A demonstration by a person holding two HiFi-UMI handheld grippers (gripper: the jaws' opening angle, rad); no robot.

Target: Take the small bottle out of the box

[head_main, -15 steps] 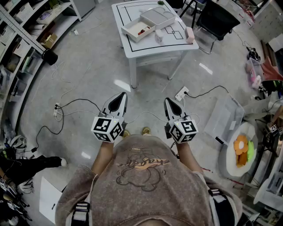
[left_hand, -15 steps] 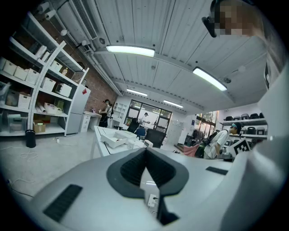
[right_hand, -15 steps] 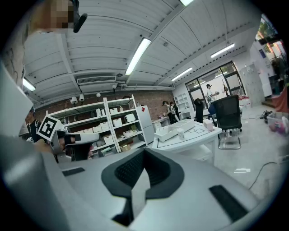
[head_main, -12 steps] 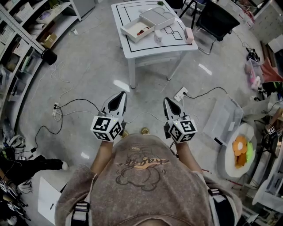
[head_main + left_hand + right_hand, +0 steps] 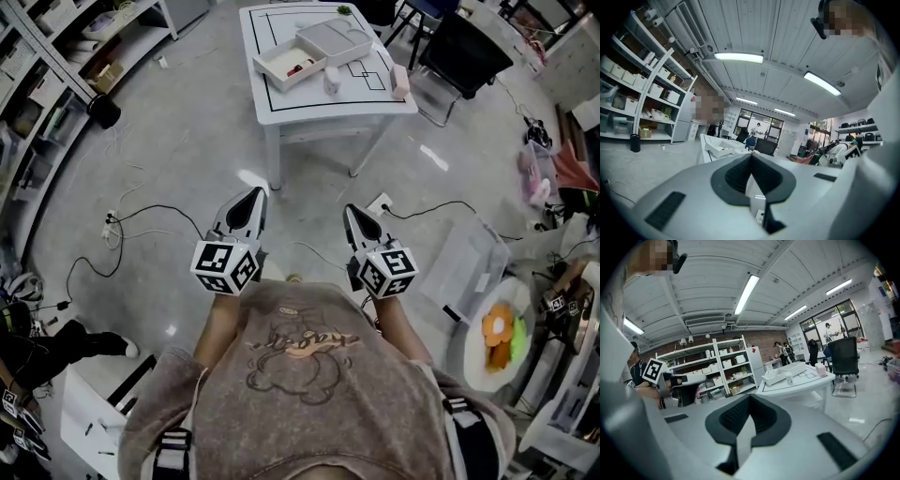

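Note:
A white table (image 5: 375, 98) stands far ahead on the floor. On it lies an open white box (image 5: 292, 66) with something red inside, and a flat lid (image 5: 335, 39) beside it. A small white bottle (image 5: 332, 80) stands on the tabletop just right of the box, also seen as the bottle (image 5: 790, 377) in the right gripper view. My left gripper (image 5: 254, 195) and right gripper (image 5: 352, 212) are held in front of the person's body, well short of the table, both shut with nothing in them. The left gripper (image 5: 751, 157) and right gripper (image 5: 749, 399) show their pads pressed together.
A pink object (image 5: 400, 80) sits at the table's right edge. Cables and a power strip (image 5: 380, 203) lie on the floor between me and the table. Shelving (image 5: 56, 66) lines the left, a black chair (image 5: 459, 52) stands right of the table, and a clear bin (image 5: 466, 267) lies at right.
The floor and table have slid a little in the head view as the person moves. Both grippers keep their place before the body and stay shut.

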